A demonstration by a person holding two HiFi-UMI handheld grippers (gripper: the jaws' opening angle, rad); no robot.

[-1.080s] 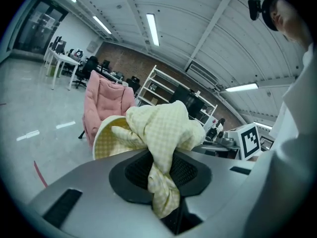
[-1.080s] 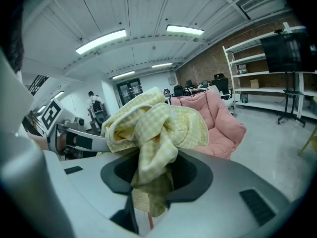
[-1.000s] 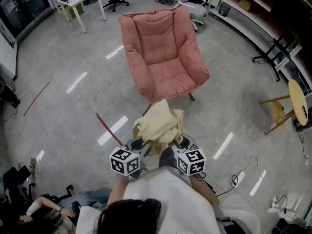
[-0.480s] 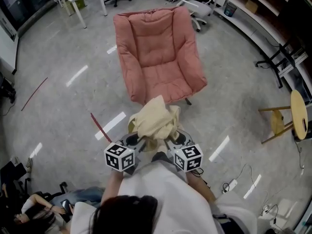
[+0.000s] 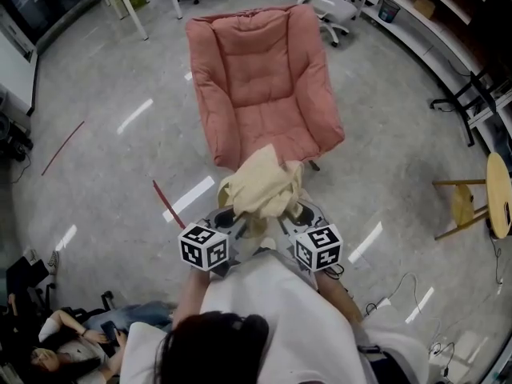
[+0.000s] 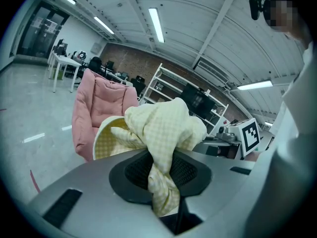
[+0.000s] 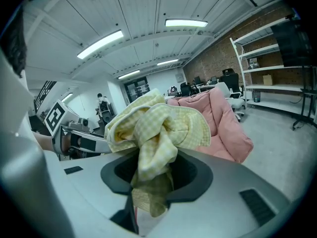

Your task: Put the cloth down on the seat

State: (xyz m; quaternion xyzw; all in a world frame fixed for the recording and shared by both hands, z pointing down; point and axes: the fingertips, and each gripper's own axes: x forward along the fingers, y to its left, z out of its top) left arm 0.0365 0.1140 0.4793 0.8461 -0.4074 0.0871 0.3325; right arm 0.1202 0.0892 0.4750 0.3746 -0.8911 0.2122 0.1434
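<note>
Closer to the chair than a second ago, the pale yellow checked cloth [image 5: 262, 184] now laps over the near edge of the seat in the head view, where earlier it only just reached that edge. Both grippers have come forward with it, side by side. It rides bunched in a loose heap, off any surface, just ahead of the person. The left gripper [image 5: 228, 217] is clenched on one twisted tail of it, the fabric pinched between its jaws. The right gripper [image 5: 297, 213] grips another tail the same way, so the bundle sits between the two with no real long axis.

Straight beyond, farther from the person, stands the pink padded armchair [image 5: 264, 94], its seat cushion facing the grippers and its back tilted away. Neither hand is nearer: the seat lies dead ahead and, as I judge it, lower than the cloth. The carry probably needs more reach forward before the cloth is over the cushion. A round wooden stool [image 5: 488, 198] stands well off to the right.
</note>
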